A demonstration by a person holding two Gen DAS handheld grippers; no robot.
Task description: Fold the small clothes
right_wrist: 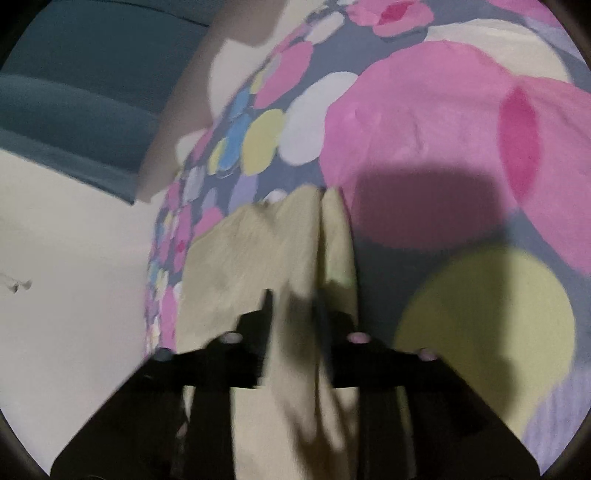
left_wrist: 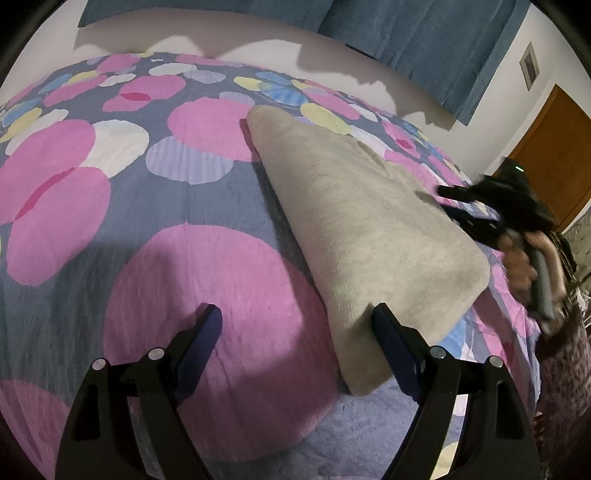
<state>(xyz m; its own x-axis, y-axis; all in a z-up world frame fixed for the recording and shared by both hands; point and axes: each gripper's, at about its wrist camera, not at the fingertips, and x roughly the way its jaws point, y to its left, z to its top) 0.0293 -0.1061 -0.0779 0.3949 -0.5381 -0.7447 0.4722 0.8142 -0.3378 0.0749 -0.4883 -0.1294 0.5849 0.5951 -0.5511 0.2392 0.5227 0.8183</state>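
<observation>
1. Blue curtains hang against a pale wall behind a bed covered by a grey quilted bedspread printed with pink, white, yellow and lilac circles, and a brown wooden door stands at the far right
2. Lying on the bedspread is a folded beige fleecy cloth, a long wedge running from the middle of the bed toward its near right edge
3. Left of the cloth the bedspread is open and flat; on its right only a narrow strip of bedspread remains before the bed's side edge
4. Wide apart stand the jaws of the left hand-held gripper, with nothing between them; its right finger sits against the cloth's near long edge
5. In blur, the right hand-held gripper, held by a hand, has its jaws narrow, with a beige fold between them; whether the pads press it I cannot tell
</observation>
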